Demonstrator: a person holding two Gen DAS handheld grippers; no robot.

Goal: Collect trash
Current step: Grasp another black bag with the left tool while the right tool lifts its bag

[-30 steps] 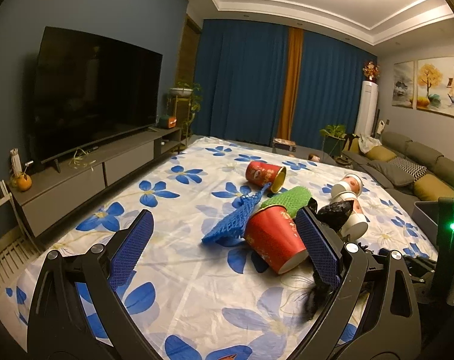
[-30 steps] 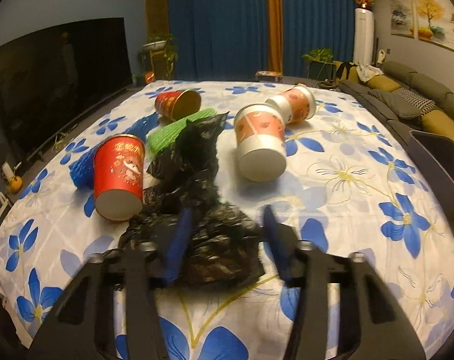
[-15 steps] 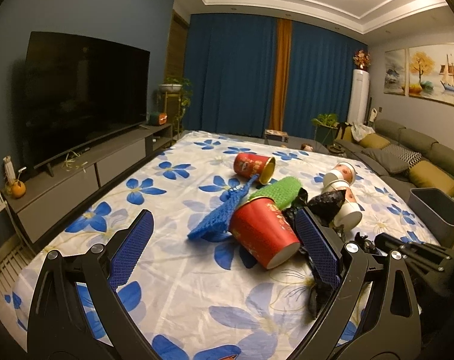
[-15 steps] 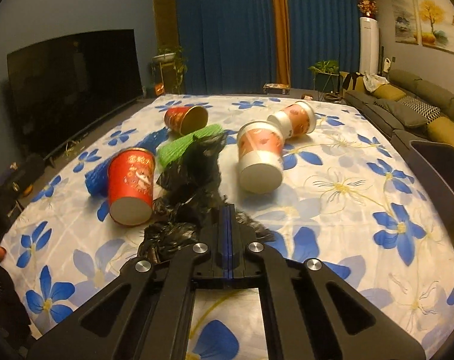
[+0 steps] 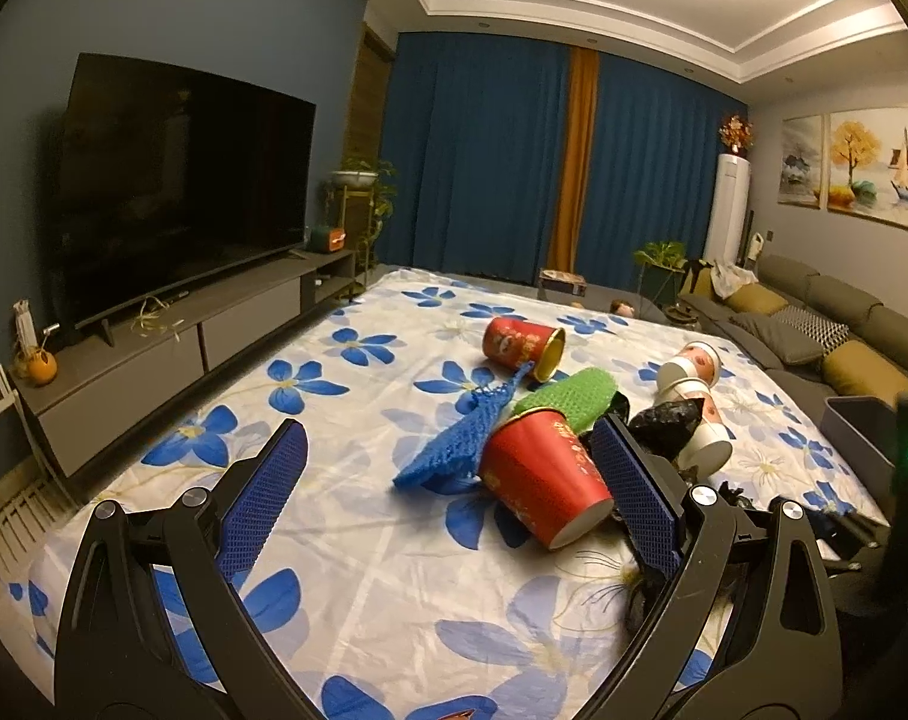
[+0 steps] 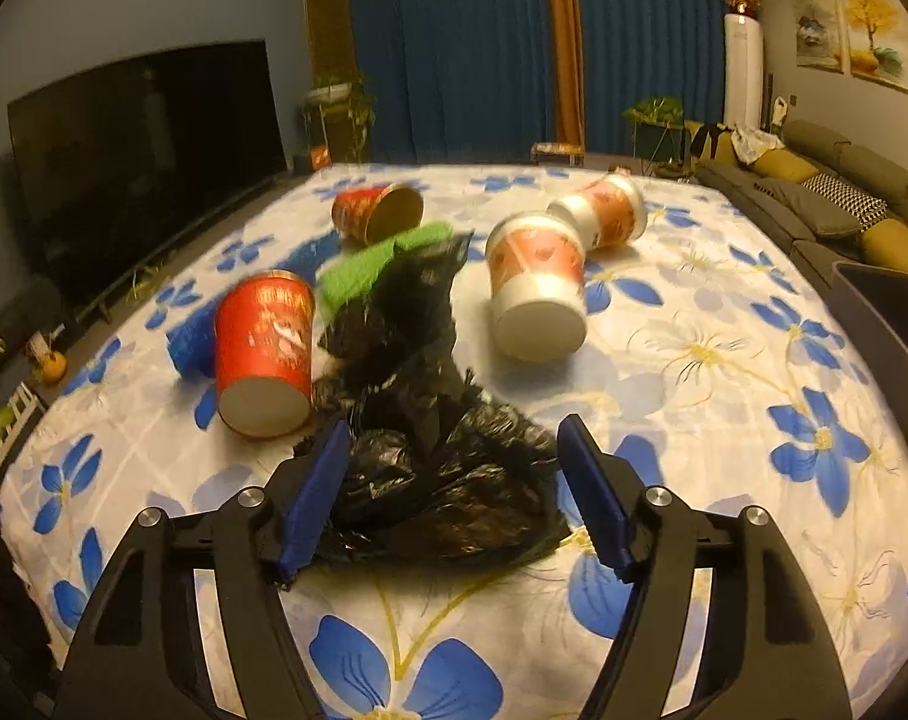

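Trash lies on a table with a white, blue-flowered cloth (image 5: 346, 588). A red paper cup (image 5: 541, 483) lies on its side, also in the right wrist view (image 6: 265, 354). A second red cup (image 5: 523, 345) lies farther back. Blue mesh (image 5: 460, 441) and green mesh (image 5: 568, 396) lie between them. Two white-and-orange cups (image 6: 538, 288) lie at the right. A crumpled black plastic bag (image 6: 430, 468) lies in front. My right gripper (image 6: 454, 492) is open, its fingers on either side of the bag's near end. My left gripper (image 5: 448, 498) is open and empty, near the red cup.
A TV (image 5: 178, 180) on a grey console (image 5: 154, 348) stands to the left. A sofa (image 5: 826, 324) runs along the right. A dark grey bin (image 6: 886, 324) stands at the table's right edge. Blue curtains hang at the back.
My right gripper was shut half a second ago and has opened around the black bag's near end. The left gripper stayed open and shifted slightly.
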